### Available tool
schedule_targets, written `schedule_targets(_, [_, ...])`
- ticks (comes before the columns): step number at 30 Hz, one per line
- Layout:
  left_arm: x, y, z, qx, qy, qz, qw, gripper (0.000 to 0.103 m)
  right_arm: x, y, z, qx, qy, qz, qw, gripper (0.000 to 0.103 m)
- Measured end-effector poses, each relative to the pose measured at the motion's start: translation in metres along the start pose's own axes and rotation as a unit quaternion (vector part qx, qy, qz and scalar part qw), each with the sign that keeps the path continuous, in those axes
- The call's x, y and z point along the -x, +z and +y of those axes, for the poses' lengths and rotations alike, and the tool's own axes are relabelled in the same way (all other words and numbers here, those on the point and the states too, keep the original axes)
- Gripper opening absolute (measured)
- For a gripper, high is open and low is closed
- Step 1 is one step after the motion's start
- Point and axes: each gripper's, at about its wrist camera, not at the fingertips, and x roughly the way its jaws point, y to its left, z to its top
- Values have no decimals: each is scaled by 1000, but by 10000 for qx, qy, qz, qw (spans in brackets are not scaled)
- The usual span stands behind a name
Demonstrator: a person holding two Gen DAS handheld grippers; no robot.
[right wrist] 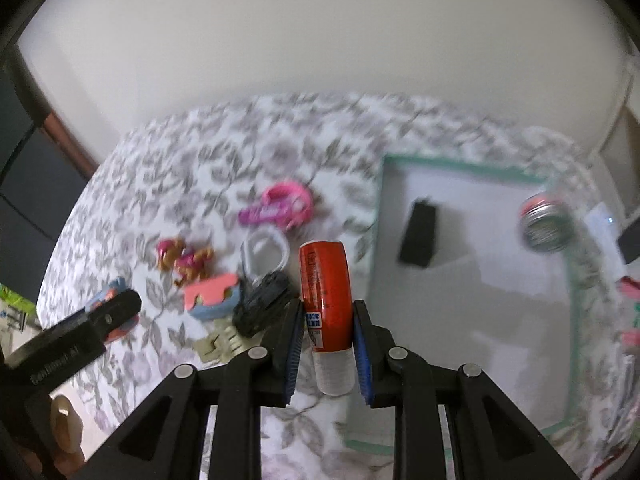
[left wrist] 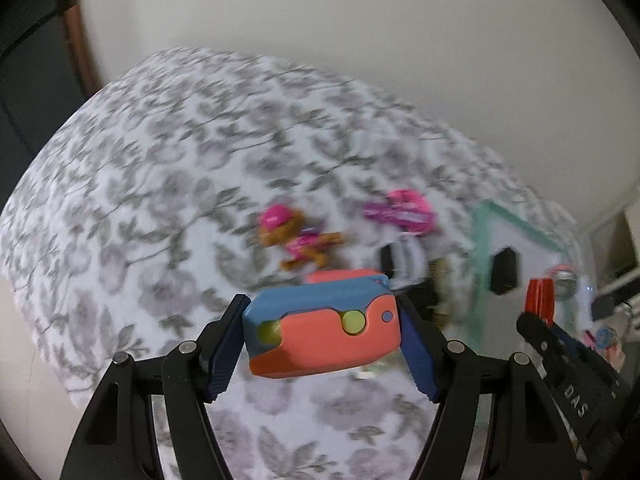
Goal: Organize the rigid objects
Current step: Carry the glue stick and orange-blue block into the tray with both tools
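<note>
In the left wrist view my left gripper is shut on an orange and blue toy block with yellow-green dots, held above the floral tablecloth. In the right wrist view my right gripper is shut on a red tube with a clear end, lifted off the table. Each gripper also shows in the other view: the right gripper with the red tube, and the left gripper with the toy block.
On the cloth lie a pink toy, a dog figure, a white ring-shaped piece, a black toy car, another orange and blue piece and a beige clip. A green-rimmed white tray holds a black box and a tin.
</note>
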Motion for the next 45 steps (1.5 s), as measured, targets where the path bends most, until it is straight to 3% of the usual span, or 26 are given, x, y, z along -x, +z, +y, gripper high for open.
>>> schedule_targets(13, [20, -6, -99, -831, -849, -159, 9928, 73, 73, 3, -81, -681, -790, -752, 9917, 25])
schedule_targets(18, [12, -8, -148, -1285, -934, -127, 9872, 73, 80, 2, -112, -1004, -1091, -833, 9854, 25])
schedule_targets(20, [0, -13, -167, -1479, -906, -66, 9848, 73, 70, 0, -125, -1169, -1054, -713, 9850, 25])
schedule_targets(25, [-31, -28, -191, -1767, -815, 199, 9807, 73, 34, -7, -157, -1471, -1449, -171, 9783, 25])
schedule_targets(34, [-71, -55, -211, -2185, -695, 622, 9714, 73, -21, -23, -192, -1797, -1459, 520, 9715, 25])
schedule_targets(45, [-98, -70, -216, -2251, -602, 943, 9679, 73, -48, -27, -197, -1712, -1526, 807, 9700, 25])
